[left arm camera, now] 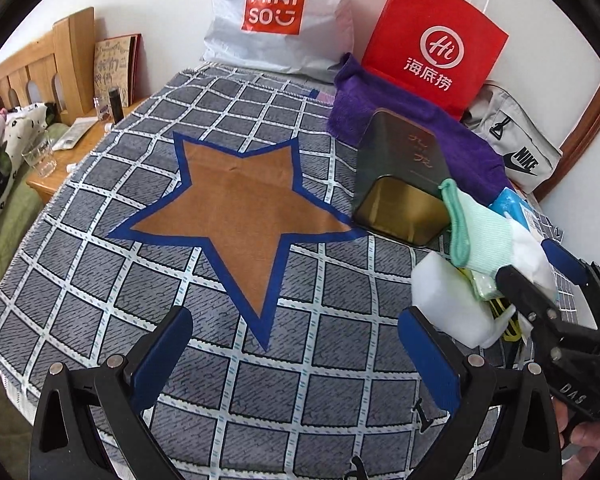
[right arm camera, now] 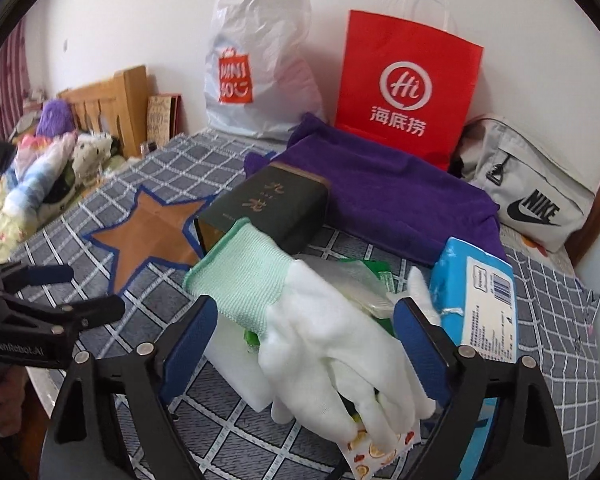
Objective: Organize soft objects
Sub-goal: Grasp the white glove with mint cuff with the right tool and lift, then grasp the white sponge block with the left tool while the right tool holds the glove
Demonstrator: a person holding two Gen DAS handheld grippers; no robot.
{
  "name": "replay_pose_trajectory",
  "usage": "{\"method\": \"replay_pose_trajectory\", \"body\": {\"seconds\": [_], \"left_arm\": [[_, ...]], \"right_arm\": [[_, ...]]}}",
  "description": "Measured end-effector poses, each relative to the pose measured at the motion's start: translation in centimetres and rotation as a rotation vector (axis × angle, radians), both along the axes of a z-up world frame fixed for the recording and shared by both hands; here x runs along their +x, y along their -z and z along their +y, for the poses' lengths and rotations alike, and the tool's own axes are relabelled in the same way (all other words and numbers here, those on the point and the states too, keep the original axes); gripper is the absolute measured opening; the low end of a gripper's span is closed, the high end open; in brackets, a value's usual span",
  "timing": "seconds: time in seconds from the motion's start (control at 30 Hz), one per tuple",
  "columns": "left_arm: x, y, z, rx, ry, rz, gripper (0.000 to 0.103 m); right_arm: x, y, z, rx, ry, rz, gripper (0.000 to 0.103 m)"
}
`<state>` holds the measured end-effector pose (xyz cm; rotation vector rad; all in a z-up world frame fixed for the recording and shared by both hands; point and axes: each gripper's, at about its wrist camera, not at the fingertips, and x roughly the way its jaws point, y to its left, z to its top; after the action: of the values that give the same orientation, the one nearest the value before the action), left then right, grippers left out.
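Note:
A white glove with a mint-green cuff lies on a pile of small items, between the open fingers of my right gripper; the pads do not press it. The glove also shows in the left wrist view, with the right gripper around it. Under it lie a white foam block and a blue tissue pack. A dark green tin lies on its side, its open mouth toward the star. My left gripper is open and empty over the checked cloth.
The grey checked cloth with a brown star covers the table. A purple towel, a red paper bag, a white Miniso bag and a Nike bag stand at the back. A wooden nightstand with a glass is at left.

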<state>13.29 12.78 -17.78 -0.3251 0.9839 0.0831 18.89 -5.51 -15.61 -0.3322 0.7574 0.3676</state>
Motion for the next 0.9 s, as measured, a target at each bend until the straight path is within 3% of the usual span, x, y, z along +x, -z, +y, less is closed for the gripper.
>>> {"method": "replay_pose_trajectory", "body": {"seconds": [0.07, 0.17, 0.3, 0.6, 0.9], "left_arm": [[0.3, 0.5, 0.2, -0.013, 0.004, 0.01, 0.103], [0.7, 0.9, 0.4, -0.04, 0.019, 0.014, 0.103], [1.0, 1.2, 0.4, -0.048, 0.032, 0.01, 0.103], [1.0, 1.2, 0.3, -0.053, 0.046, 0.005, 0.103], [0.7, -0.4, -1.6, -0.028, 0.078, -0.021, 0.103]], "right_arm": [[0.1, 0.6, 0.7, -0.048, -0.001, -0.006, 0.081], [-0.3, 1.1, 1.0, -0.074, -0.01, -0.003, 0.052], [-1.2, 0.5, 0.0, 0.034, -0.023, 0.044, 0.019], [-2.7, -3.1, -1.4, 0.251, -0.058, 0.014, 0.017], [-3.5, -5.7, -5.9, 0.349, 0.015, -0.022, 0.017]]}}
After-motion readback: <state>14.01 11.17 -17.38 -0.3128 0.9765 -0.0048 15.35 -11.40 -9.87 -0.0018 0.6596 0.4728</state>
